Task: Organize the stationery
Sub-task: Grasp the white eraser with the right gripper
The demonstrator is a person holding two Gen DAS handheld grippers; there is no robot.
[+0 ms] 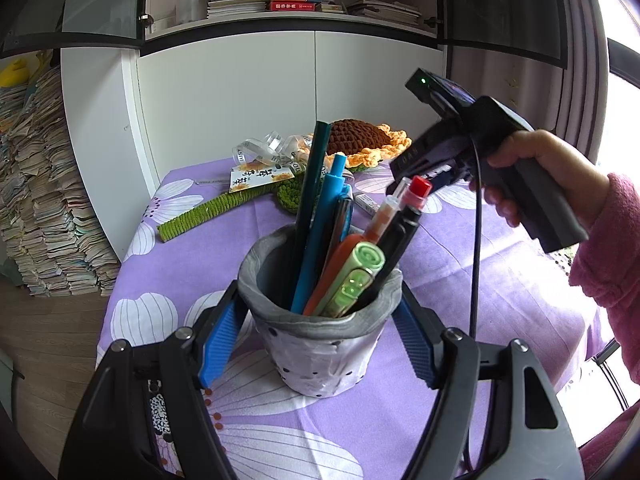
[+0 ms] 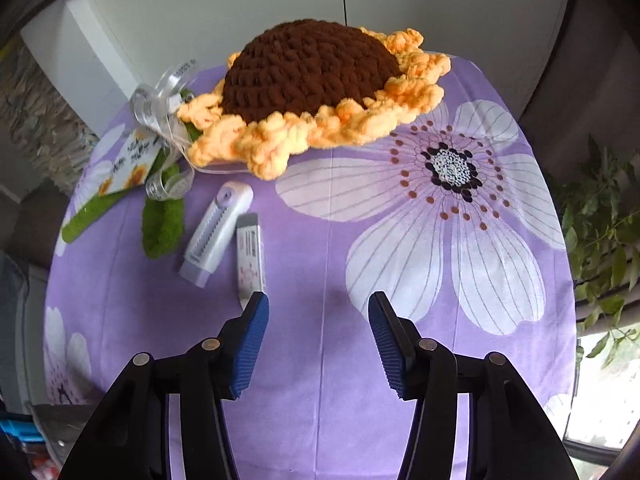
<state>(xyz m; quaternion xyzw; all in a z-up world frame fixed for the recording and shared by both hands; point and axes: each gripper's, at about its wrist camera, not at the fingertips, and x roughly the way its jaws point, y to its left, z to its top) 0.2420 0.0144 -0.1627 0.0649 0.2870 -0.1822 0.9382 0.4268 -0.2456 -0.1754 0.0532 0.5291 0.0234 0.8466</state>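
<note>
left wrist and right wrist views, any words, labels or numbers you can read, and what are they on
Card tag by the crochet sunflower: large Chinese brush characters, too small to make out.
Clear ribbon: printed letters, too small to read.
Red books on the shelf: titles blurred.
Right gripper body: white letters, blurred.
White eraser: barcode and print, unreadable.

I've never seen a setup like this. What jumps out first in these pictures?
Probably the grey pen pot, crammed with pens and markers and clamped between the left gripper's blue pads on the purple flowered tablecloth. Behind it, at the table's far edge, lies a big crocheted sunflower. The right gripper hangs open and empty above the cloth, near two small white stationery items.
</note>
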